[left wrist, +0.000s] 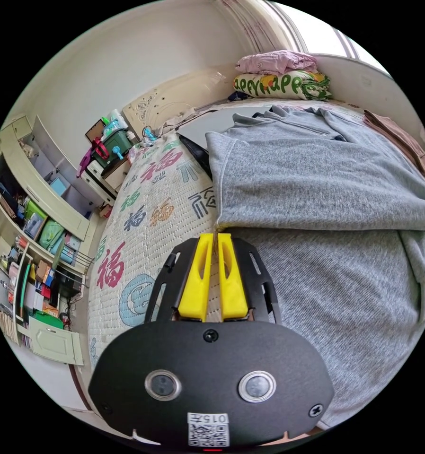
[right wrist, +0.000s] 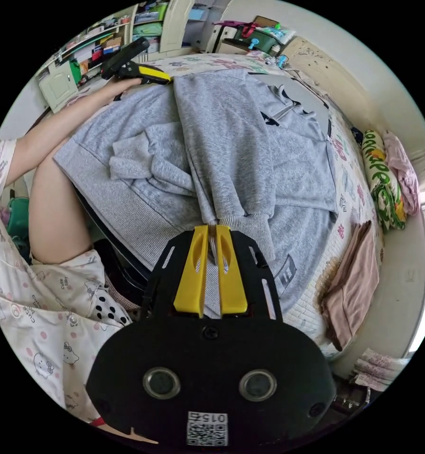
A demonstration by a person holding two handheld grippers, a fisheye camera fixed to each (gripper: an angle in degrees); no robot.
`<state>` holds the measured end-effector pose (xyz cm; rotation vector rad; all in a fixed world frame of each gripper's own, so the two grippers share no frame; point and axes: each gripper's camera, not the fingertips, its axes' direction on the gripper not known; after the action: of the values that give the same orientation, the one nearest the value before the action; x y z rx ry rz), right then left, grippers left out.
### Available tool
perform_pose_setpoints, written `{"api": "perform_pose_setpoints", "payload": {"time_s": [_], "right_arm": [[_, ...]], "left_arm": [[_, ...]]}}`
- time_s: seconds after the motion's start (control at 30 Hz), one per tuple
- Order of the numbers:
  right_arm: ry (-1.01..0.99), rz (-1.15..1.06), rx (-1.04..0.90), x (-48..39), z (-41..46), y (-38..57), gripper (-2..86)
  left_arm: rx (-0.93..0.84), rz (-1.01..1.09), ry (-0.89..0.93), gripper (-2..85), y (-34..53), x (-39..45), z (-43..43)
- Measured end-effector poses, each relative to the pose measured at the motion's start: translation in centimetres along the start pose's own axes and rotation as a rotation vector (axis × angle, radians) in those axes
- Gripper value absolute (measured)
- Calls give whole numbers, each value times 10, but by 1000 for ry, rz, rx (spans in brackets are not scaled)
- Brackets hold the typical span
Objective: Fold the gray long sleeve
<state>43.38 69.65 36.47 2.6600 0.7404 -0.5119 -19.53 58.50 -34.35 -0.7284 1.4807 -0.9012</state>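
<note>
A gray long sleeve top (left wrist: 316, 189) lies spread on a bed with a patterned quilt (left wrist: 146, 208). In the left gripper view my left gripper (left wrist: 216, 234) is shut on the corner of a folded-over flap of the top. In the right gripper view my right gripper (right wrist: 211, 228) is shut on the gray top (right wrist: 241, 142) at a ribbed cuff edge, holding a folded panel. A loose sleeve (right wrist: 146, 163) lies crumpled on the garment's body. The left gripper (right wrist: 148, 73) shows at the far edge of the fold, held by a person's hand.
Folded pillows and bedding (left wrist: 281, 75) sit at the head of the bed. A brown folded garment (right wrist: 352, 283) lies by the wall. Shelves and cabinets (left wrist: 28, 227) stand beside the bed. The person's arm (right wrist: 56, 127) and patterned clothes (right wrist: 42, 302) are close to the bed edge.
</note>
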Motion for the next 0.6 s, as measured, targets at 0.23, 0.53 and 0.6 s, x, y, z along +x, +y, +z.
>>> {"api": "perform_pose_setpoints", "payload": {"time_s": [0.23,0.53,0.6], "right_arm": [[-290,166,125,63,-51,13,77],[-380,426,334,167,-87,-13,91],[-379,435,310,177,-80,-37,100]], "left_arm": [[57,43,-109,11,0,8,-52],[369,365,352,98,-28,119,-169],[371,471,414,98,-39,184,-184]]}}
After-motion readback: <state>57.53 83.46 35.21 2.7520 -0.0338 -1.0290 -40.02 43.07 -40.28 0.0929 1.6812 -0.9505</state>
